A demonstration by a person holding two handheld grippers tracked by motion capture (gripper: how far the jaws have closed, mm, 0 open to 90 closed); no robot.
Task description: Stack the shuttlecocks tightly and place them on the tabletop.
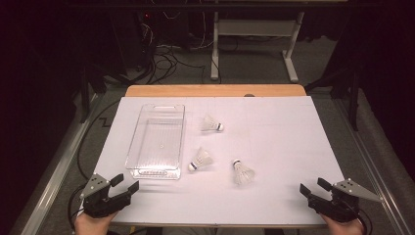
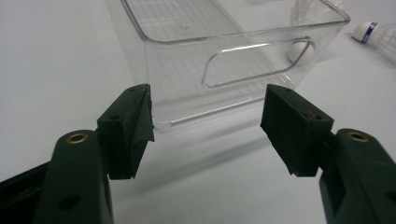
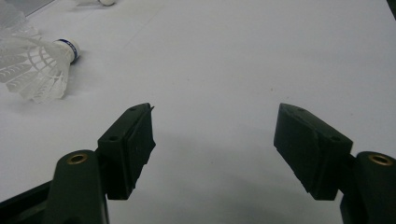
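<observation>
Near bench corners, high view: left tool [image 1: 121,185] and right tool [image 1: 313,188] released, three shuttlecocks [image 1: 243,172] mid-bench beside clear bin [image 1: 142,147]. Left gripper view: aimed at bin's handled end. Right gripper view: facing nearest shuttlecock, likely staged for pickup.

White table [image 1: 274,147]: bin [image 1: 157,140], three shuttlecocks [image 1: 200,159]

White table cover [image 1: 274,147] – wooden edge [image 1: 215,90] behind it; cables [image 1: 166,58] and a white frame [image 1: 254,44] beyond
</observation>
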